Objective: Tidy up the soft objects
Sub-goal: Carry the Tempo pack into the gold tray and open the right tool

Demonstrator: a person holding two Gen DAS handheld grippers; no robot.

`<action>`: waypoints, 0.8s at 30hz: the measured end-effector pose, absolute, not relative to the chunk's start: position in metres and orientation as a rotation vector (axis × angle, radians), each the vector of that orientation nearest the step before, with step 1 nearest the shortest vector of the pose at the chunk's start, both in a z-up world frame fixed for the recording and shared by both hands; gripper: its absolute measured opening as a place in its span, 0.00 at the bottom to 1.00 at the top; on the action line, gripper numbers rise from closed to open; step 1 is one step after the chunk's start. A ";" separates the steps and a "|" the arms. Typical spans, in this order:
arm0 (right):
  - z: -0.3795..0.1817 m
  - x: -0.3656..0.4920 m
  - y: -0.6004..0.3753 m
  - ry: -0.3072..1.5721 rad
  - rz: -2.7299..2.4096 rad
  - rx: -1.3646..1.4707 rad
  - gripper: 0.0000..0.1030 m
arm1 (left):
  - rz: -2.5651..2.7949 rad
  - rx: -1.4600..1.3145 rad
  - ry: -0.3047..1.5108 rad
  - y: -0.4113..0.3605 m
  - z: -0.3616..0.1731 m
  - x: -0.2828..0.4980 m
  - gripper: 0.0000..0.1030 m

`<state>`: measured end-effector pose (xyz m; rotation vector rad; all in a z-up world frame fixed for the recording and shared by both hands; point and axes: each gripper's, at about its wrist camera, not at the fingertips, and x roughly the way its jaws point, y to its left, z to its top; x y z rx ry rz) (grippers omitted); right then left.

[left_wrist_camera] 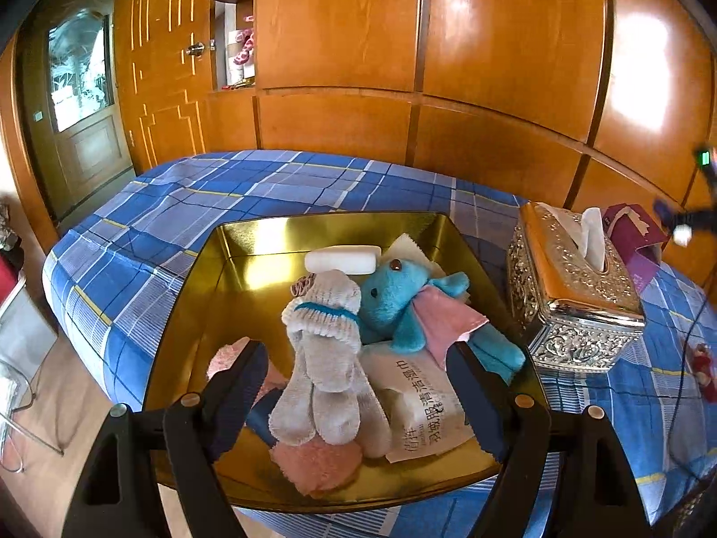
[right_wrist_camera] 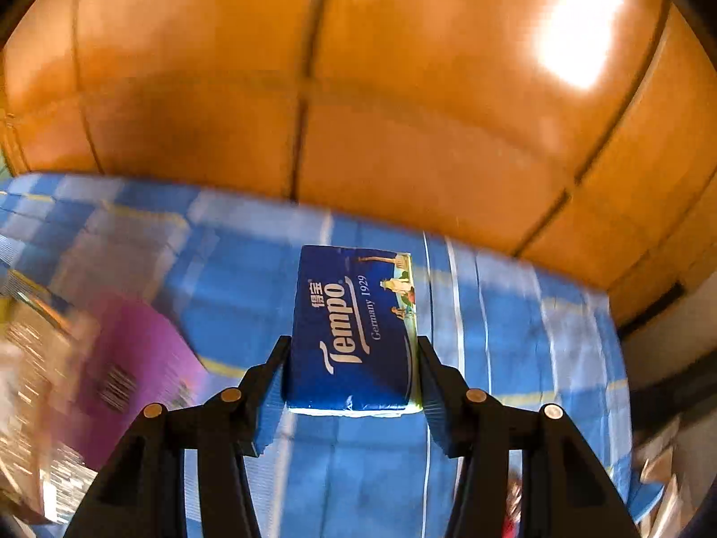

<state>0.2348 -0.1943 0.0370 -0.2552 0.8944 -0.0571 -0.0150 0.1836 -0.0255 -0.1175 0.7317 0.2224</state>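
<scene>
A gold tin tray (left_wrist_camera: 251, 246) sits on the blue plaid bed. In it lie a grey sock bundle (left_wrist_camera: 327, 349), a blue plush toy (left_wrist_camera: 394, 300), a white wet-wipe pack (left_wrist_camera: 421, 408), a pink fluffy cloth (left_wrist_camera: 318, 462) and a white bar (left_wrist_camera: 343, 260). My left gripper (left_wrist_camera: 358, 381) is open, its fingers either side of the socks and wipe pack, holding nothing. My right gripper (right_wrist_camera: 352, 358) is shut on a blue Tempo tissue pack (right_wrist_camera: 354, 323) held above the bed; this view is motion-blurred.
An ornate silver tissue box (left_wrist_camera: 578, 296) stands right of the tray, with a purple box (left_wrist_camera: 632, 233) behind it, also blurred in the right wrist view (right_wrist_camera: 139, 358). A small red plush (left_wrist_camera: 703, 367) lies far right. Wooden wardrobe panels (left_wrist_camera: 448, 89) back the bed (left_wrist_camera: 224, 193).
</scene>
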 end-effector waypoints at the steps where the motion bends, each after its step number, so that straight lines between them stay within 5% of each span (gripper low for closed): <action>1: 0.051 0.233 -0.184 0.858 -0.023 -0.263 0.51 | 0.221 -0.118 0.732 0.183 -0.026 -0.015 0.80; 12: 0.085 0.163 -0.060 0.703 0.397 -0.401 0.51 | 0.230 -0.130 0.733 0.187 -0.027 -0.016 0.80; 24: 0.002 0.090 0.057 0.882 0.801 -0.441 0.51 | 0.296 -0.145 0.698 0.209 -0.017 -0.024 0.82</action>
